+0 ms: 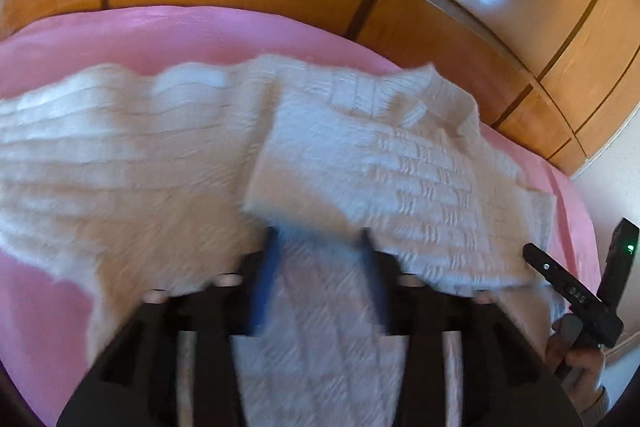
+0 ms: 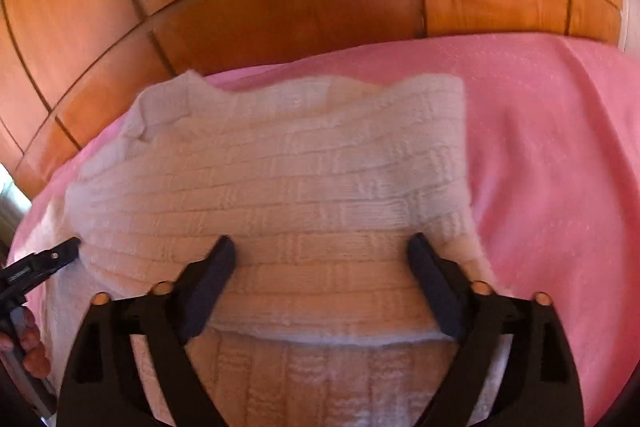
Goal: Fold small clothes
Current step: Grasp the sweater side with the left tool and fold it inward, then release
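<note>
While the sweater (image 2: 280, 187) lies on the pink sheet (image 2: 560, 147), both my grippers hover
Right gripper (image 2: 322, 247) spread wide; left gripper (image 1: 320, 239) parted, holding nothing

Both wrist views look down close over the white sweater (image 1: 360, 167) toward the wooden wardrobe (image 2: 280, 7)

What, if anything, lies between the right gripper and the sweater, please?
Nothing visible. The right gripper is open directly over the white sweater, which lies on the pink bedspread, with only knit between its fingers.
</note>
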`<state>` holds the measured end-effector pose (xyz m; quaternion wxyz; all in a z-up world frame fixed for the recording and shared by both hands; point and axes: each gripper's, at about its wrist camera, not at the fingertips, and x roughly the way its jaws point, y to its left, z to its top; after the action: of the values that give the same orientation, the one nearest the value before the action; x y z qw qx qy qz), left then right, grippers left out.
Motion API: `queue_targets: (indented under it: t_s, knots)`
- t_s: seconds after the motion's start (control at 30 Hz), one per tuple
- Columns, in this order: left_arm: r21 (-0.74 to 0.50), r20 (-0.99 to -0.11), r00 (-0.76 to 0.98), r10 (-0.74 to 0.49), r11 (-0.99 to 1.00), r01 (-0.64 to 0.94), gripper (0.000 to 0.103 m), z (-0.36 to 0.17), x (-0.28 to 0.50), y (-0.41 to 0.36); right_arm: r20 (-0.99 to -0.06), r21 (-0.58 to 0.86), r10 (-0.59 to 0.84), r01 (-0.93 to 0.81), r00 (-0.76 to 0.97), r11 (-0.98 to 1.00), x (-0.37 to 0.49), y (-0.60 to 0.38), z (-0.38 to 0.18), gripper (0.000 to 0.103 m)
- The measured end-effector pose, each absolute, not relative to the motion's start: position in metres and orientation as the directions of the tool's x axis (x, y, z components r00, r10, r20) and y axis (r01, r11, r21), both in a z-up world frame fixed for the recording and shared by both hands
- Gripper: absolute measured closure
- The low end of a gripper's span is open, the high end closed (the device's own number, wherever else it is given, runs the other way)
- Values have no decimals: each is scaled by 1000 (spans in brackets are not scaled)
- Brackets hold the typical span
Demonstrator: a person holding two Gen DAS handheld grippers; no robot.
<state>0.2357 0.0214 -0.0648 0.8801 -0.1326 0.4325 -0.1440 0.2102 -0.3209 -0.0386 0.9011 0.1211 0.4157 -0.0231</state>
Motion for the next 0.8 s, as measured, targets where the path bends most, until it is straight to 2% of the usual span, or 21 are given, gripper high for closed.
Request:
queue_targets:
  t_s: [0.03,0.07,0.13,0.33,0.43,0.63,0.73,0.8]
  knots:
    - [-365,-717,592,-370,921,134,51,-63,232,28,-761,186,56,134,646,973,213,-319,-43,3]
    - [-373,-710,601,-367,920,120,50,-61,225,39,-772,161,45,127,634,979,216,-315,-44,2]
    - [-421,-684,635,-360,905,59,35,-56,212,71,-785,108,6,128,619,986,218,-308,-44,2]
    - [-639,-602,710,-365,754,-154,35,-59,171,197,-783,145,38,123,620,982,218,-313,-44,2]
    - [-626,-644,723,-248,714,-313,35,-66,154,271,-778,153,41,125,627,980,218,-316,-44,2]
    - [-669,-653,755,-69,520,-531,35,-80,127,387,-786,76,-21,131,617,988,217,-304,-42,2]
    - [-689,-653,755,-58,460,-560,42,-87,133,418,-786,77,-21,132,618,988,218,-303,-42,2]
    - [-680,-655,755,-30,460,-571,43,-87,143,428,-786,77,-21,132,618,988,218,-303,-42,2]
